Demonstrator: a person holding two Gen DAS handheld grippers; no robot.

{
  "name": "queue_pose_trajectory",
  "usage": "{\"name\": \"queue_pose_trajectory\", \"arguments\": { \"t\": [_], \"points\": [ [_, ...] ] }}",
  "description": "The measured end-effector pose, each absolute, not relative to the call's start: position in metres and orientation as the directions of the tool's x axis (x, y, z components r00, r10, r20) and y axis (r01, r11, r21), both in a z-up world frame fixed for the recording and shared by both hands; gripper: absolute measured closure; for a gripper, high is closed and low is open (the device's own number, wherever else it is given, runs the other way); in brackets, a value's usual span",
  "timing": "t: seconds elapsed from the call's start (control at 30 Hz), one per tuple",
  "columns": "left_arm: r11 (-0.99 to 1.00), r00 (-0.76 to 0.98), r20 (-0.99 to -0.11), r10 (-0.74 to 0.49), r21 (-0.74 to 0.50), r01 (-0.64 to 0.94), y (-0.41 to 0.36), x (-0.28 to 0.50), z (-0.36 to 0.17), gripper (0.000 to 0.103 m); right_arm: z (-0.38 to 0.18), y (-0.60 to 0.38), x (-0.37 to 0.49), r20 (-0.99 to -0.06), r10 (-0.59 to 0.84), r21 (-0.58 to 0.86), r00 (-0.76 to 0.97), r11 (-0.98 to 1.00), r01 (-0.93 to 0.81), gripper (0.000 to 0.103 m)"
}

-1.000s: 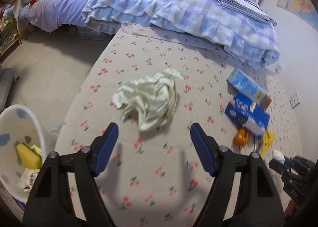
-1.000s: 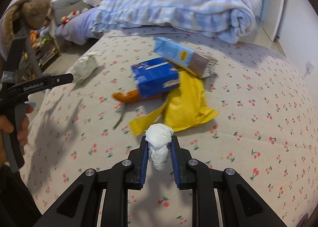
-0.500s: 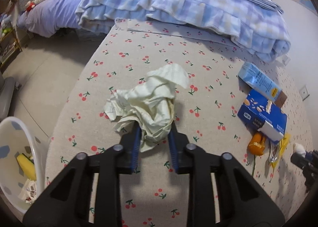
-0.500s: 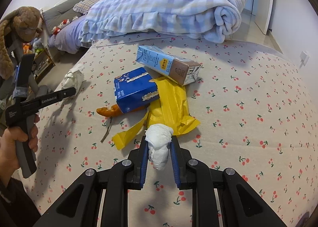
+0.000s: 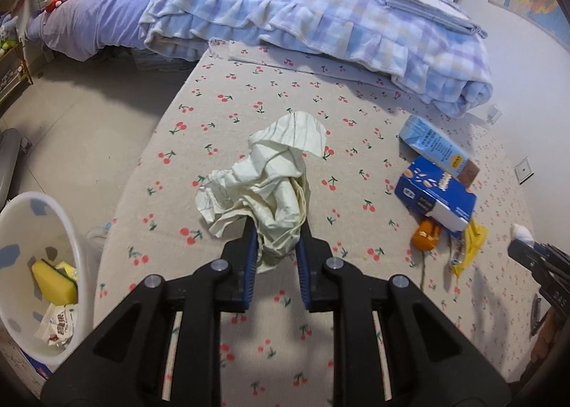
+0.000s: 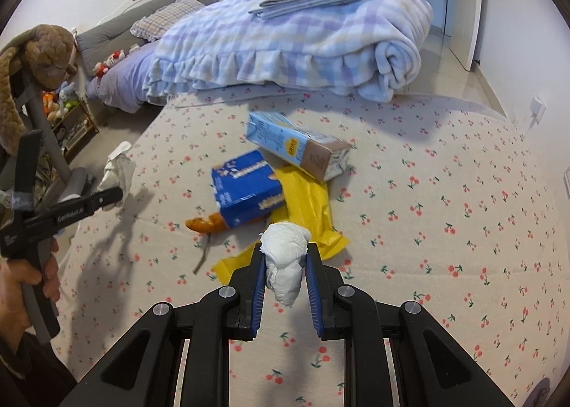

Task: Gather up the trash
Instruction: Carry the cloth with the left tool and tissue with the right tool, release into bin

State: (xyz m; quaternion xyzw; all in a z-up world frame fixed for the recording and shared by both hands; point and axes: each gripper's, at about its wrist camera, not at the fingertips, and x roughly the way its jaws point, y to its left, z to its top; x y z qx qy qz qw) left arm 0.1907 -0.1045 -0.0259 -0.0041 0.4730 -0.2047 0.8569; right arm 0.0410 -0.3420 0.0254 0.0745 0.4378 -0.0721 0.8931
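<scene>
A crumpled pale yellow paper [image 5: 270,179] rests on the cherry-print bed cover [image 5: 221,114], its lower end between the blue pads of my left gripper [image 5: 274,243]. The jaws are closing and the pads press on the paper. My right gripper [image 6: 285,252] is shut on a white tissue wad [image 6: 285,271], held above the cover. More trash lies beyond it: a blue box [image 6: 245,189], a light blue carton [image 6: 295,147], a yellow wrapper [image 6: 306,207] and an orange piece [image 6: 206,223].
A white bin [image 5: 71,228] stands on the floor left of the bed, with a yellow sponge and wrappers inside. A folded checked blanket [image 5: 320,15] fills the far end of the bed. A hand [image 6: 21,286] holds the left gripper.
The left jaws went from wide open to closed on the crumpled paper, which now stands taller. The right gripper rose a little, still holding the tissue wad.
</scene>
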Motion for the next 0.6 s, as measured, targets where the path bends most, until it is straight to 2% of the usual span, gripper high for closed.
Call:
{"name": "queue_pose_trajectory", "arguments": {
  "t": [0.6],
  "points": [
    [0.939, 0.510, -0.794, -0.330, -0.224, 0.260, -0.005, 0.169, -0.014, 0.081, 0.034, -0.253, 0.083, -0.785, 0.041, 0.099, 0.618, 0.993, 0.059, 0.081]
  ]
}}
